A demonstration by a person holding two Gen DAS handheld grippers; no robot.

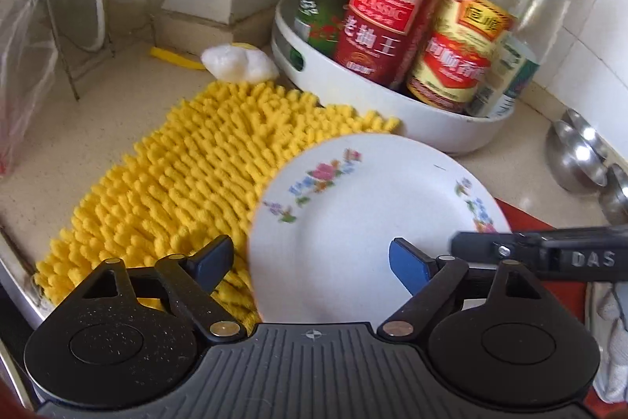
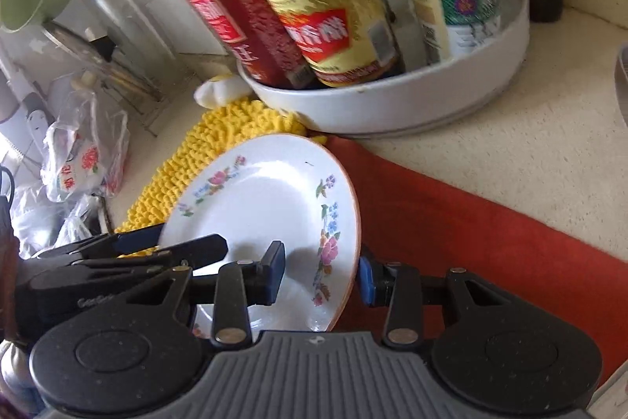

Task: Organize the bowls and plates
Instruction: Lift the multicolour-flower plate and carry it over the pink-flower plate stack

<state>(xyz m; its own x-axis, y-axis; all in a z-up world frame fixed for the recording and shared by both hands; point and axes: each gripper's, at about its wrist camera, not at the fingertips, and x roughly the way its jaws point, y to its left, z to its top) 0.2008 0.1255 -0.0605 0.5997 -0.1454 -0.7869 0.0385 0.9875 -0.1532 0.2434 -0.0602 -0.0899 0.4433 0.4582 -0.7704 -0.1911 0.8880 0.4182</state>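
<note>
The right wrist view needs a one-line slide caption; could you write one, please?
Right gripper straddles the rim of a floral plate tilted over a yellow mat.

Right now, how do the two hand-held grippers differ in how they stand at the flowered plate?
The right hand-held gripper has its jaws close together across the plate rim, one pad over the plate's face and one outside the edge; the left hand-held gripper stands wide open. The right comes at the rim by the red cloth; the left comes at the rim over the yellow mat, one finger above the mat. Both have blue-padded fingers and point down at the same plate.
</note>
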